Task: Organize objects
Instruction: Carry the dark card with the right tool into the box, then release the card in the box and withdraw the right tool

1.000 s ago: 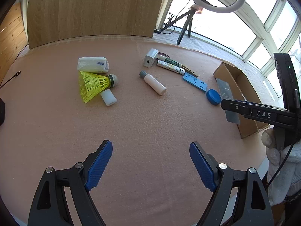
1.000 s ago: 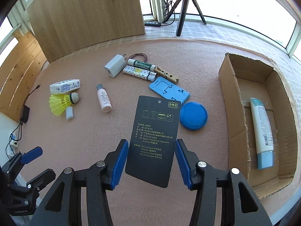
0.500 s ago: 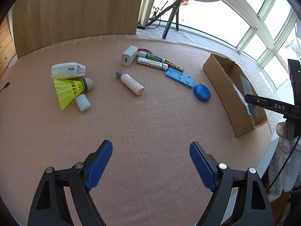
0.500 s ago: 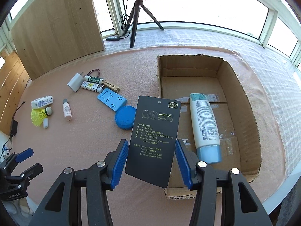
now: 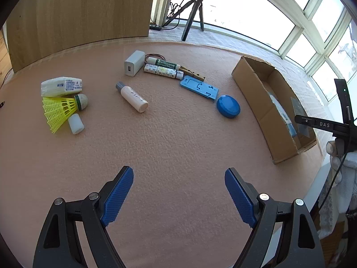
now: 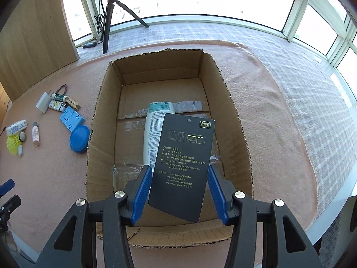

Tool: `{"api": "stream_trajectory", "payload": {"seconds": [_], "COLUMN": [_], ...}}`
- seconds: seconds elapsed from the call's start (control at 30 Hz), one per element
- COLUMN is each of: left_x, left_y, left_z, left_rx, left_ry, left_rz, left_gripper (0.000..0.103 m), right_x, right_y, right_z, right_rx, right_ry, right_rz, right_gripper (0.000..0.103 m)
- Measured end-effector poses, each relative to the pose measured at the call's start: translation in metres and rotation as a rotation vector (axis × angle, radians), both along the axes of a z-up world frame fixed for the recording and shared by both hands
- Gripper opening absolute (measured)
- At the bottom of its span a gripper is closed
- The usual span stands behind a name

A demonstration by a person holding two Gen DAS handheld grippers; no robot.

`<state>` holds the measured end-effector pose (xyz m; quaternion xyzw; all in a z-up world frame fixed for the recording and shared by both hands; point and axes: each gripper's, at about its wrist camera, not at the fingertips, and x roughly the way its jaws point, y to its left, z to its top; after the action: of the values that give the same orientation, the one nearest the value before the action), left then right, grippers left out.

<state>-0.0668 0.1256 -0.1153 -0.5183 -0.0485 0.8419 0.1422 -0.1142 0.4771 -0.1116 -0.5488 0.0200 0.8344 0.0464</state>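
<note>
My right gripper (image 6: 179, 175) is shut on a black printed card (image 6: 183, 163), held by its two side edges above the open cardboard box (image 6: 104, 102). A white and blue tube (image 6: 154, 129) lies on the box floor, partly hidden by the card. In the left wrist view my left gripper (image 5: 178, 178) stands open over bare pink cloth, with nothing between its fingers. That view shows the cardboard box (image 5: 256, 96) at the right, with the right gripper (image 5: 323, 124) and the card (image 5: 300, 116) edge-on above it.
Loose items lie on the pink cloth: a yellow shuttlecock (image 5: 59, 108), white packet (image 5: 61, 86), small white bottle (image 5: 132, 97), white charger (image 5: 134, 63), two tubes (image 5: 164, 68), blue holder (image 5: 199, 87), blue round lid (image 5: 228, 106). A tripod (image 6: 110, 15) and wooden panel (image 5: 78, 20) stand behind.
The right gripper has carried the card rightward from above the blue lid to over the box. The left gripper has drifted a little across the cloth, still open.
</note>
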Motion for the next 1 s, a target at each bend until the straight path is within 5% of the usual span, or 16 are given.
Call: {"api": "stream_trajectory", "payload": {"seconds": [0.27,0.4,1.0], "left_x": [0.0,0.001,0.006], "left_y": [0.012,0.017,0.006], "left_z": [-0.001,0.0,0.002], "left_rx": [-0.009,-0.01,-0.022], "left_ry": [-0.001,0.0,0.002], "left_rz": [-0.006,-0.018,-0.001], "left_gripper": [0.087,0.087,0.087], "right_x": [0.001,0.004,0.017], "right_y": [0.017,0.019,-0.011], "right_z": [-0.008,-0.002,0.027], "right_rx": [-0.024,-0.009,-0.129], "right_ry": [-0.016,0.007,0.091], "right_rz": [0.002,-0.006,0.03], "right_gripper": [0.048,0.068,0.068]}}
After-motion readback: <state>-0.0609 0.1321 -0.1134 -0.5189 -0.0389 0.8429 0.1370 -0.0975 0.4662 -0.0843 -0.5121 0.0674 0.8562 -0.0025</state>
